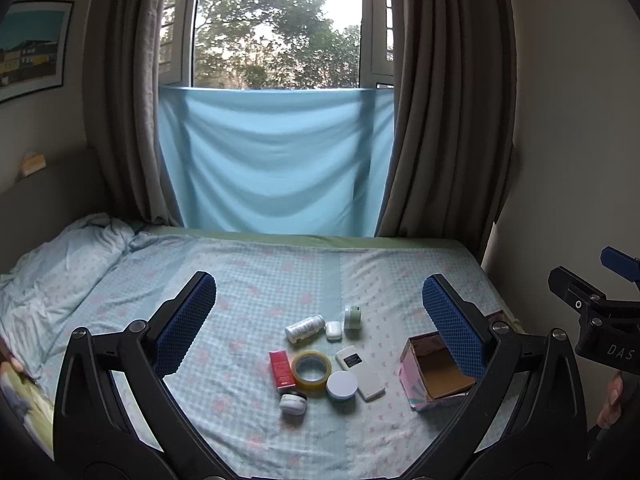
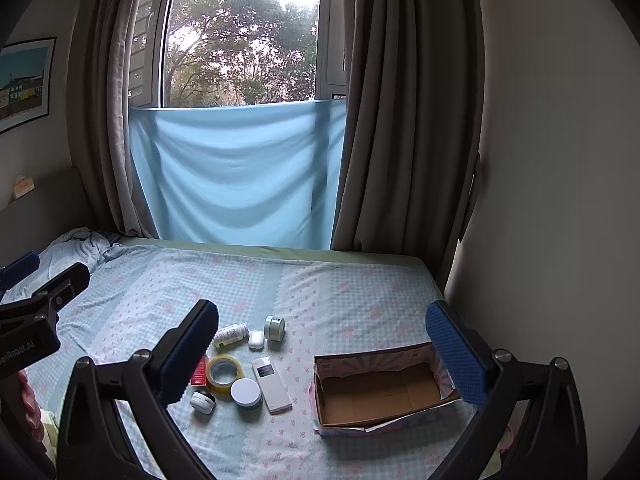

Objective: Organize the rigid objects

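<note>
Several small objects lie clustered on the bed: a white pill bottle [image 1: 305,328] on its side, a white earbud case [image 1: 333,330], a green jar [image 1: 353,317], a red box [image 1: 281,369], a tape roll [image 1: 311,371], a white remote [image 1: 359,372], a round white-lidded tin [image 1: 341,385] and a small white jar [image 1: 293,402]. An open, empty cardboard box [image 2: 380,390] sits to their right. My left gripper [image 1: 320,324] hovers open above the cluster. My right gripper [image 2: 320,348] is open too, raised between the cluster and the box. Neither holds anything.
The bed [image 1: 248,280] carries a checked blue sheet, with a crumpled blanket [image 1: 60,264] at the far left. Curtains and a blue cloth [image 1: 276,160] hang under the window behind. A wall [image 2: 560,200] borders the bed on the right.
</note>
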Tool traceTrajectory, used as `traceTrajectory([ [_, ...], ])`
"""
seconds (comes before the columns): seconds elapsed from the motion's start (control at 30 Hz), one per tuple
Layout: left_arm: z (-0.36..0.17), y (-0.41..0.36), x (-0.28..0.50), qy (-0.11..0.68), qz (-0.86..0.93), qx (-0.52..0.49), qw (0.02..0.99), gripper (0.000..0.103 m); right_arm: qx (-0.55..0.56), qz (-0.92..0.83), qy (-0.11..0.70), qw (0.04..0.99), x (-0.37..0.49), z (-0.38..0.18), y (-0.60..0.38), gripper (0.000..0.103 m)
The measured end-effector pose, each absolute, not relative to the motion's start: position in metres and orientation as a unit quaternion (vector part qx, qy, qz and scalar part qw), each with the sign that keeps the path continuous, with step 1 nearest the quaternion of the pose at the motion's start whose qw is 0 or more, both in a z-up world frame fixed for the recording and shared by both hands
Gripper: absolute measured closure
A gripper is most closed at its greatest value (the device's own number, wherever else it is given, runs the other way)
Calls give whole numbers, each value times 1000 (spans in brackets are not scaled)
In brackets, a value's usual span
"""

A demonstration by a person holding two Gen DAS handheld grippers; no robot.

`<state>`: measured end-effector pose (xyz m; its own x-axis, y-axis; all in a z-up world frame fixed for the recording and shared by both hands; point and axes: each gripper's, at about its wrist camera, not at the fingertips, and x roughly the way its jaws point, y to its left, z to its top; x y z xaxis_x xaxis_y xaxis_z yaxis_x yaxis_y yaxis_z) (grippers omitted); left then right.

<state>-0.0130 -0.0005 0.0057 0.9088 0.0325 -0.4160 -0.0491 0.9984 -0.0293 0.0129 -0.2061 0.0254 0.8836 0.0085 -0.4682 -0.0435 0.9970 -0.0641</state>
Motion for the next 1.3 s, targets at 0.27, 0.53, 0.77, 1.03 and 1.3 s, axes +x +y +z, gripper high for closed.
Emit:
traceTrajectory([
  [0.27, 6, -4, -14, 219, 1, -18, 976, 1, -32, 16, 229, 973, 9, 27, -207, 0],
  [0.53, 4, -2, -14, 223, -1, -26, 975, 1, -25, 11, 230, 973, 8, 25, -210, 0],
  [0.77, 2, -2, -14, 226, -2, -27, 974, 1, -26, 9, 229, 973, 6, 25, -209, 0],
  [1.03, 1, -1, -14, 229, -3, -26, 973, 1, -29, 10, 227, 973, 5, 26, -208, 0],
  [1.3, -3, 2, -11, 239, 4, -37, 970, 1, -25, 19, 229, 973, 8, 24, -210, 0],
])
